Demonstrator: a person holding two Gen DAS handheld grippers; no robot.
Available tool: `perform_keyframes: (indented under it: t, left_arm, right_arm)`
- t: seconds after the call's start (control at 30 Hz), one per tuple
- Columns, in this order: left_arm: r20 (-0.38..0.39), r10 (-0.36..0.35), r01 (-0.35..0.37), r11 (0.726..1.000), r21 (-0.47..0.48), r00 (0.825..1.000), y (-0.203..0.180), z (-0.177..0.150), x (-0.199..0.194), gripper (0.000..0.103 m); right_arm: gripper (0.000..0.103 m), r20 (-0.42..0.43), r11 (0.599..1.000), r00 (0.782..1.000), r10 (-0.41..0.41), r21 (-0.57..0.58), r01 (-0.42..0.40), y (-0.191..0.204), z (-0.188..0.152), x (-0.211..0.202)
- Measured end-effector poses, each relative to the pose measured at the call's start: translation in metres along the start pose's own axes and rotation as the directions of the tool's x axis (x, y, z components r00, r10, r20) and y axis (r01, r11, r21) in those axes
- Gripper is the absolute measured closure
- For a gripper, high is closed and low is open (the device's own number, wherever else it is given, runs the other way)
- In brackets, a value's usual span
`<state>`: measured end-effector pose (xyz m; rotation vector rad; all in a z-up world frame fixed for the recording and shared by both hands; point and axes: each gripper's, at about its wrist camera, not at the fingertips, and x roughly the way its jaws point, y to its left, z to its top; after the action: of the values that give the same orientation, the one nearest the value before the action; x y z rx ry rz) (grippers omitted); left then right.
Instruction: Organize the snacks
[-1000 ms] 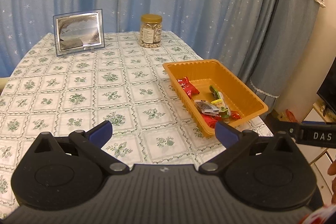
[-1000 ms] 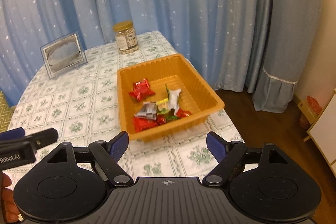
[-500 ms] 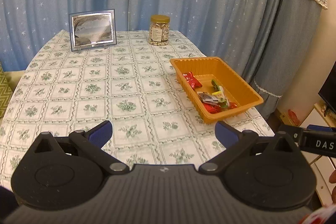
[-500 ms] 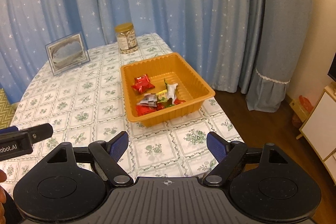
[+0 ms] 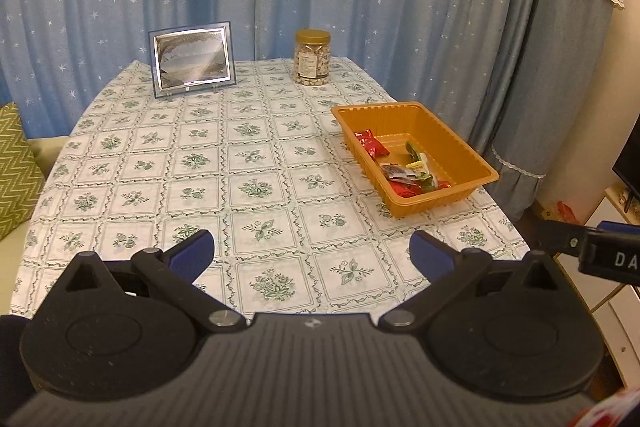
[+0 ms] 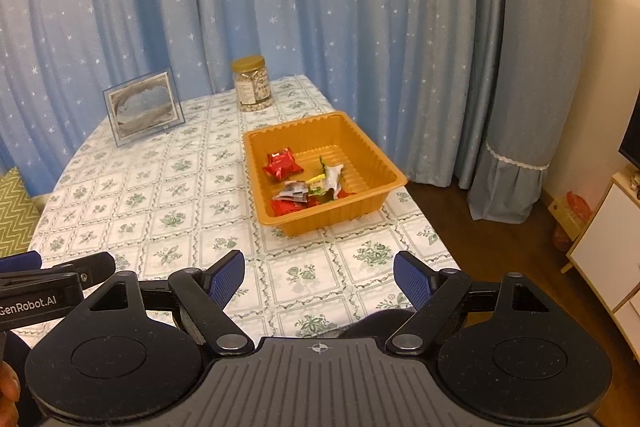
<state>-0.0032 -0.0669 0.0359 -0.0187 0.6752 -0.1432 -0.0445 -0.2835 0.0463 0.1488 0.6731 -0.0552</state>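
Left wrist: left gripper [image 5: 310, 253] jaws wide apart, nothing between them, above the near table edge. Orange tray [image 5: 480, 167] sits by the table's right edge, snack packets [image 5: 404, 171] piled inside. Bare tablecloth [image 5: 240, 163] left of the tray — free room.

Right wrist: right gripper [image 6: 319, 277] jaws also spread, empty, over the near edge. Tray [image 6: 394, 183] well ahead, snack packets [image 6: 304, 183] in it; jar [image 6: 253, 84] and photo frame [image 6: 142, 107] at the far side.
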Motion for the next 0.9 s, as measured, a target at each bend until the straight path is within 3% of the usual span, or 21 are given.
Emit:
perform_keyframes:
  t: [0.9]
  left_arm:
    - [0.005, -0.012, 0.012, 1.0, 0.011, 1.0, -0.004, -0.001, -0.009, 0.0]
  right_arm:
    - [0.022, -0.001, 1.0, 1.0, 0.006, 0.001, -0.006, 0.001, -0.005, -0.006]
